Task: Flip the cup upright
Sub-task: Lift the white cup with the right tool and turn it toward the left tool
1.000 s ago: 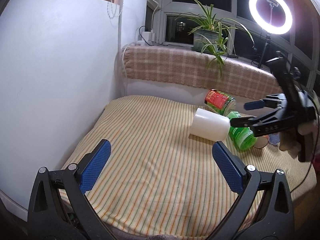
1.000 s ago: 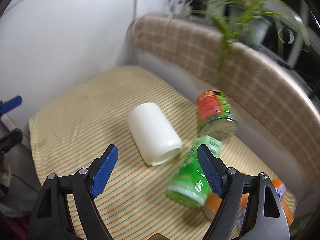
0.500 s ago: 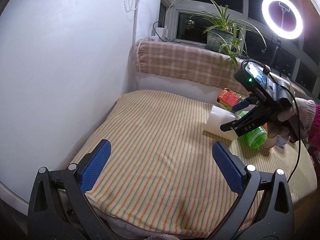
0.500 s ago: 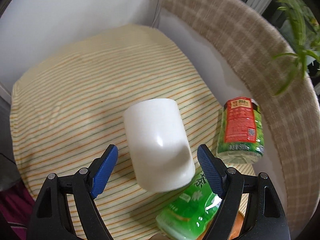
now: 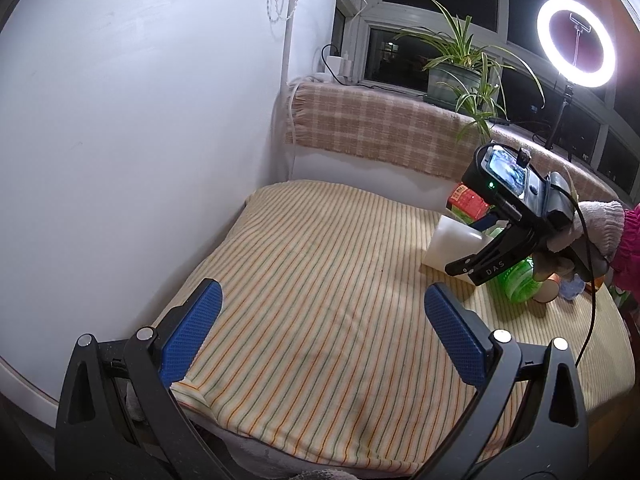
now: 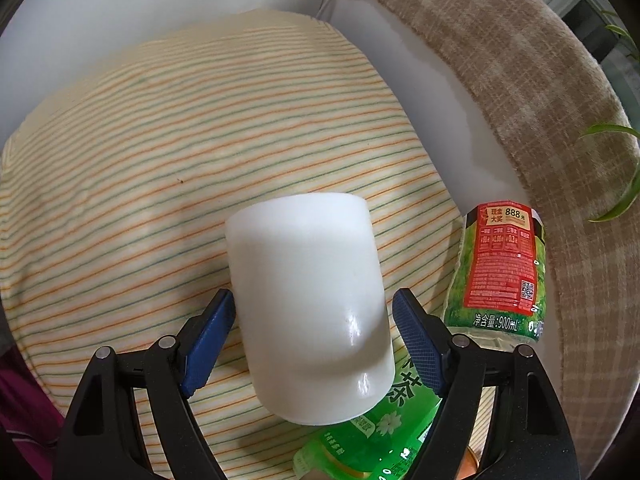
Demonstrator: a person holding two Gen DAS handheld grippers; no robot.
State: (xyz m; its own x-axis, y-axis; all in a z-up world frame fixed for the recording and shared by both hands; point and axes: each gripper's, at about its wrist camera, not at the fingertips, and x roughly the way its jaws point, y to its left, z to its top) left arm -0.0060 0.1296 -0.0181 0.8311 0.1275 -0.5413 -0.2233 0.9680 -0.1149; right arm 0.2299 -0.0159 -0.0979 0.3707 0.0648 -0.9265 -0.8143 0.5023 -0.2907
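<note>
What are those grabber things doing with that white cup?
The right gripper has its open blue fingers on either side of the white cup, which lies on its side on the striped cloth against a green bottle. It has not squeezed it yet. The left gripper hangs open over bare cloth, holding nothing.

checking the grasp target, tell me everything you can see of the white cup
The white cup is plain, glossy and opaque, looking like ceramic or plastic, with no handle showing. It lies on its side on the striped cloth, its near end overlapping a green bottle. The right claw straddles it, open, blue pads flanking its sides; contact is unclear.
</note>
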